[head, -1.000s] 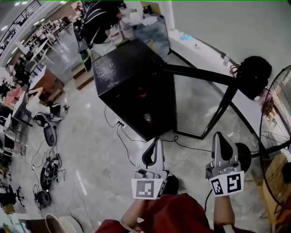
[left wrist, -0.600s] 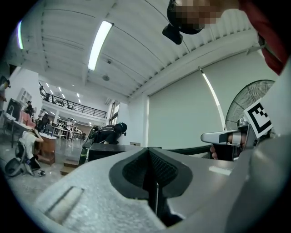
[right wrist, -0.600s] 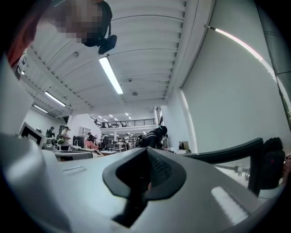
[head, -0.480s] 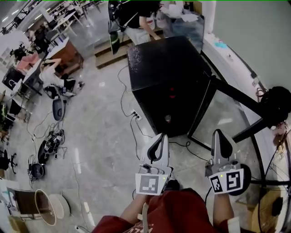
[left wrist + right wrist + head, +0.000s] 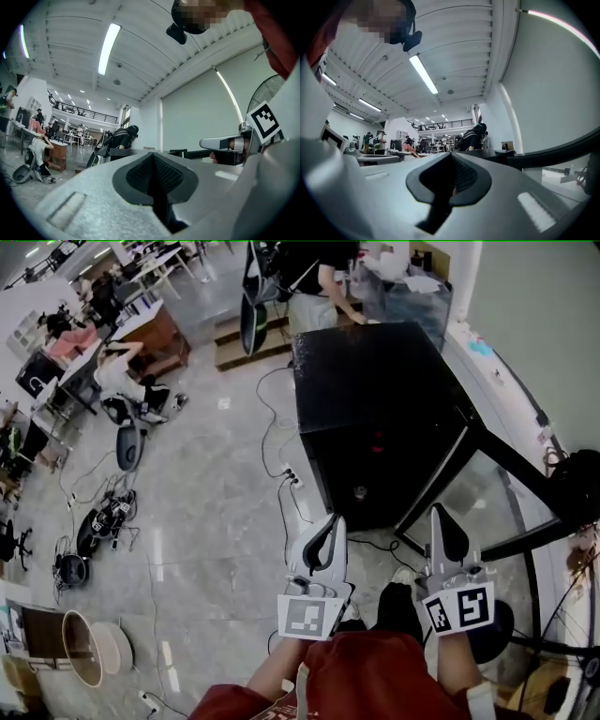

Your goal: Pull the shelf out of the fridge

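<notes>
"Gripper status?"
"Left gripper (image 5: pixel 334 524) and right gripper (image 5: pixel 437 521): jaws together, nothing between them."
"Shelf location?"
"Inside the tall black glass-door fridge (image 5: pixel 375 409), ahead of both grippers, door open. The shelf itself cannot be made out."

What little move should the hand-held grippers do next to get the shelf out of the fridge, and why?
Probably reach the right hand-held gripper forward toward the open front of the fridge. Both it and the left hand-held gripper are shut, empty and well short of the fridge, while the glass door already stands open.
</notes>
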A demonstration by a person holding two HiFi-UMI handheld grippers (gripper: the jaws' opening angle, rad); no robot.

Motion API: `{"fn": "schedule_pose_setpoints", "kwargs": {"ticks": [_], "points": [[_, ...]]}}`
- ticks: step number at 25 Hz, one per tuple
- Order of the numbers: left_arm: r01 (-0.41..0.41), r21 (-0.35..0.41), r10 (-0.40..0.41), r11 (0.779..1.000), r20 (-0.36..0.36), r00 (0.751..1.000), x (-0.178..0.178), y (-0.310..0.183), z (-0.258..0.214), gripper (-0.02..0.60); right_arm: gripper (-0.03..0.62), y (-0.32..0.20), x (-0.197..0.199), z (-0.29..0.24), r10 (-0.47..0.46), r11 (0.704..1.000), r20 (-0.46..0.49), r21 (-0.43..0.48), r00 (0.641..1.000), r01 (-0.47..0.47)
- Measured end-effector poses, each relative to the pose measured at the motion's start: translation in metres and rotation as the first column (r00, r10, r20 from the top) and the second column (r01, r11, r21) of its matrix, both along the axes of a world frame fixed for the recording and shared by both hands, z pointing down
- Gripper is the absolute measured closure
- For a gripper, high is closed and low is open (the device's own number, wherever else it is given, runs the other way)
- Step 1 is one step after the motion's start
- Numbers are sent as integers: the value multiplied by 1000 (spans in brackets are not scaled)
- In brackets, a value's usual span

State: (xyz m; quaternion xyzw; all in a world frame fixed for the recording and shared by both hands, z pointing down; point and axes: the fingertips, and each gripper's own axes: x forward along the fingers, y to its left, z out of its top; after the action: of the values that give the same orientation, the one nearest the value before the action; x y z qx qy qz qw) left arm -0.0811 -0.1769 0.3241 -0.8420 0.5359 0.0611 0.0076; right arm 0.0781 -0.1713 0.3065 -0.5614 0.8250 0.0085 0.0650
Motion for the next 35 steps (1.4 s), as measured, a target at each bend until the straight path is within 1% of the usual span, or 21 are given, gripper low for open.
{"fn": "schedule_pose_setpoints", "kwargs": {"ticks": [2, 5, 8, 11, 15, 21, 27, 32, 35], "points": [[21, -2, -21, 1000, 4, 1000, -2, -8, 4, 575, 595, -11, -2, 5, -19, 1000, 3, -6, 1000, 19], [81, 4, -81, 997, -6, 997, -7, -21, 6, 575, 595, -33, -6, 10, -57, 998, 10, -11, 998, 57], [127, -15, -127, 992, 12, 992, -9, -31, 8, 575, 595, -49, -7, 9, -83, 997, -8, -8, 997, 83], [118, -9, -118, 993, 9, 993, -5, -39, 8, 575, 595, -63, -6, 8, -86, 996, -6, -6, 996, 86], [120, -27, -119, 992, 18, 993, -5, -47, 17, 575, 595, -73, -9, 17, -93, 995, -4, -22, 996, 93], [120, -43, -119, 992, 33, 992, -4, -53, 24, 575, 595, -83, -16, 39, -96, 993, -3, -74, 995, 95], [138, -44, -136, 989, 42, 990, -5, -61, 33, 575, 595, -104, -16, 73, -75, 987, 12, -141, 997, 76], [148, -61, -145, 987, 59, 988, -7, -62, 41, 575, 595, -124, -19, 102, -61, 974, 48, -215, 997, 70], [157, -66, -153, 985, 55, 987, -9, -64, 41, 575, 595, -138, -20, 114, -46, 962, 115, -263, 992, 75]]}}
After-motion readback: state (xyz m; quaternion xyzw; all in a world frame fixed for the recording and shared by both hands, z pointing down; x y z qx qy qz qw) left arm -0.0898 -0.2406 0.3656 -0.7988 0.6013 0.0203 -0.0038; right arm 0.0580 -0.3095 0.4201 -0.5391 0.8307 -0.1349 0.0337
